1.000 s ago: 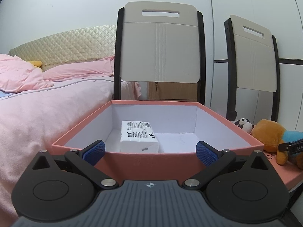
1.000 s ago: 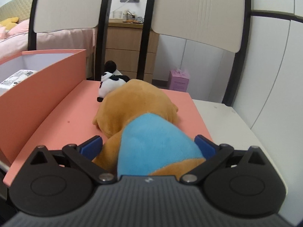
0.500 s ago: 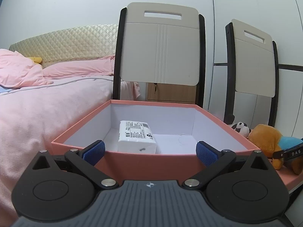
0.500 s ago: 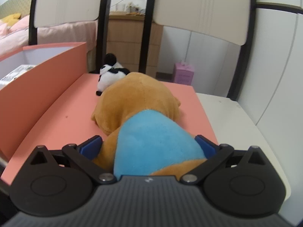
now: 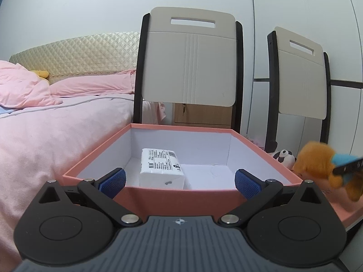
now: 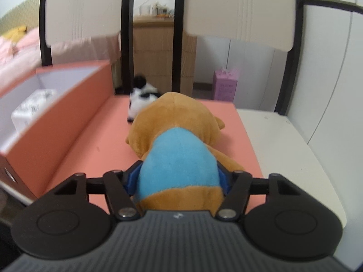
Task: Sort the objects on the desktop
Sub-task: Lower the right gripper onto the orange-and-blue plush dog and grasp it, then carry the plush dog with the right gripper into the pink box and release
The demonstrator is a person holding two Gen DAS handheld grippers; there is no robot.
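My right gripper [image 6: 178,178] is shut on a brown plush dog in a blue shirt [image 6: 179,140] and holds it just above the pink box lid [image 6: 95,136]. The dog also shows at the right of the left wrist view [image 5: 317,161]. A small panda plush [image 6: 141,98] lies on the lid beyond it. An open pink box [image 5: 179,193] with white inside holds a white tissue pack [image 5: 161,168]. My left gripper [image 5: 179,181] is open and empty in front of the box's near wall.
Two beige folding chairs [image 5: 190,61] stand behind the box. A bed with pink bedding [image 5: 52,124] is on the left. The white tabletop [image 6: 283,140] extends right of the lid. A purple box [image 6: 224,87] sits on the floor.
My right gripper has closed on the plush dog and lifted it, tilting it up. The left gripper has risen slightly and stays open.
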